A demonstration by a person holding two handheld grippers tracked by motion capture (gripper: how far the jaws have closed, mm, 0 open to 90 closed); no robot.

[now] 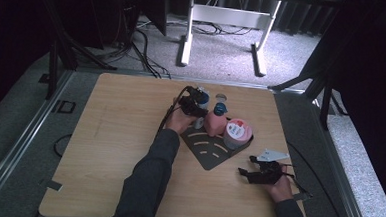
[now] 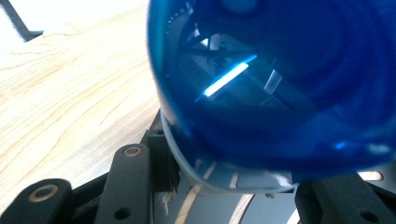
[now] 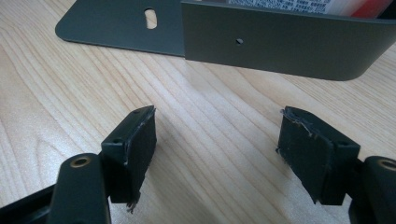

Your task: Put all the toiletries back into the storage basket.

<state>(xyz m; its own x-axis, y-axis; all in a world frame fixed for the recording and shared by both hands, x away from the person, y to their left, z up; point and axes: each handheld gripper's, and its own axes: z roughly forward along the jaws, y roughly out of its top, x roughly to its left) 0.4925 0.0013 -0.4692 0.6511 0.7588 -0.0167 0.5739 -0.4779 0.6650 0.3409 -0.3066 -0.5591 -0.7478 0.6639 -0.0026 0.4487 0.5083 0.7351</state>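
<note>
My left tongs (image 1: 197,104) are closed around a clear bottle with a blue cap (image 2: 280,88), which stands at the far left of the dark metal rack (image 1: 209,152) mid-worktop (image 1: 110,129). I judge it light, rigid and slick-walled, so the body below the cap is the safest hold. Just to its right stand a pink bottle (image 1: 214,122) and a pink-lidded tub (image 1: 237,133). My right tongs (image 3: 215,149) hang wide and empty over bare wood near the rack's wall (image 3: 280,46), at the near right

Wood table (image 1: 114,134); dark slotted tray (image 1: 210,150) on it, right of ctr.
</note>
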